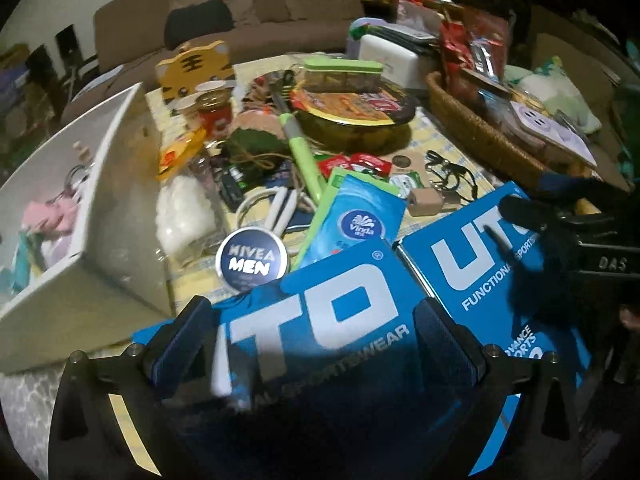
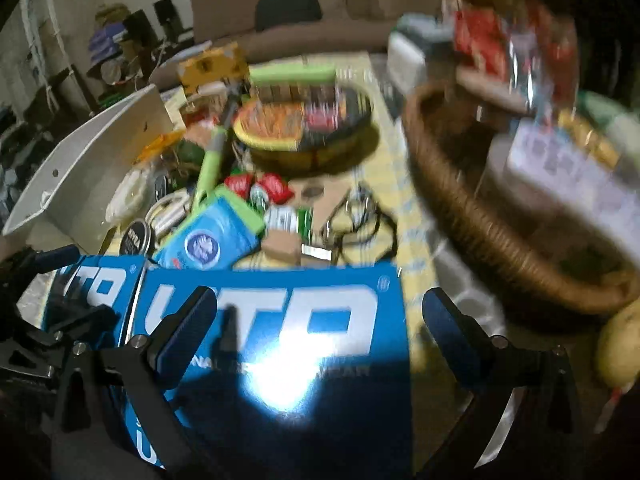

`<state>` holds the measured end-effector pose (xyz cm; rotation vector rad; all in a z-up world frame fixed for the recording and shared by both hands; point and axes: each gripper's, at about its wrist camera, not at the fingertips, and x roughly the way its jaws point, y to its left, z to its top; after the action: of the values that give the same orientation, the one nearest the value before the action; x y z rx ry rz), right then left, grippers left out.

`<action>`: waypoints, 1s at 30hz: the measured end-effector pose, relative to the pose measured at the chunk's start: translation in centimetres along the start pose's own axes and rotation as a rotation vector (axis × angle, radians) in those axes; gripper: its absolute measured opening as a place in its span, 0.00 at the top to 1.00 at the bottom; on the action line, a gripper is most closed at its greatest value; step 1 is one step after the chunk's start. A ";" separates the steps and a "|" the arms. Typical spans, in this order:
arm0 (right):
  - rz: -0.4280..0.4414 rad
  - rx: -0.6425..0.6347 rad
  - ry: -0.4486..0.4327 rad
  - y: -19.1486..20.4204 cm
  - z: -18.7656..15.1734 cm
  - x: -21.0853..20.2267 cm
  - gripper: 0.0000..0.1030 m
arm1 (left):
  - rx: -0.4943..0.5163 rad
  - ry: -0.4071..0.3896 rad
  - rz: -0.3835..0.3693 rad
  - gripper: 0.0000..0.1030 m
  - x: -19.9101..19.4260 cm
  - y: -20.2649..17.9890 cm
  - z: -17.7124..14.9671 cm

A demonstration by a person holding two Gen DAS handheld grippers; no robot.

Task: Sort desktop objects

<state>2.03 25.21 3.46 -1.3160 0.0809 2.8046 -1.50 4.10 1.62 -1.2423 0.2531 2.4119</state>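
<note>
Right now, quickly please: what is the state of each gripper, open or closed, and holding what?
Left gripper: open, jaws spread over the left blue UTO box, gripping nothing.
Right gripper: open, jaws wide over the right blue UTO box, gripping nothing.

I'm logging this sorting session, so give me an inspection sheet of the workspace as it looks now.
Surface: table with a yellow patterned cloth, crowded.
Job's things: two blue UTO boxes side by side at the near edge.
Clutter: Nivea tin, Vinda tissue pack, green stick, round noodle bowl.
Grippers: left tool open over a box; right tool open.
Cables: white coil.
Surroundings: white bin, wicker basket, brown sofa.
</note>
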 end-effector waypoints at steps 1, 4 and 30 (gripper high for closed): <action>-0.008 -0.024 -0.019 0.5 0.2 -0.5 0.00 | -0.027 -0.008 0.001 0.00 -0.5 0.3 0.1; 0.028 -0.089 -0.022 2.9 0.5 -0.7 0.00 | -0.103 -0.024 0.023 0.00 -1.1 1.1 0.3; -0.024 -0.024 0.085 3.7 -0.3 2.9 0.00 | -0.215 -0.040 0.148 0.00 1.5 1.7 -0.7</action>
<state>0.15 21.50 1.13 -1.4307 0.0337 2.7380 -2.52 2.72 -0.06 -1.3048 0.0768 2.6451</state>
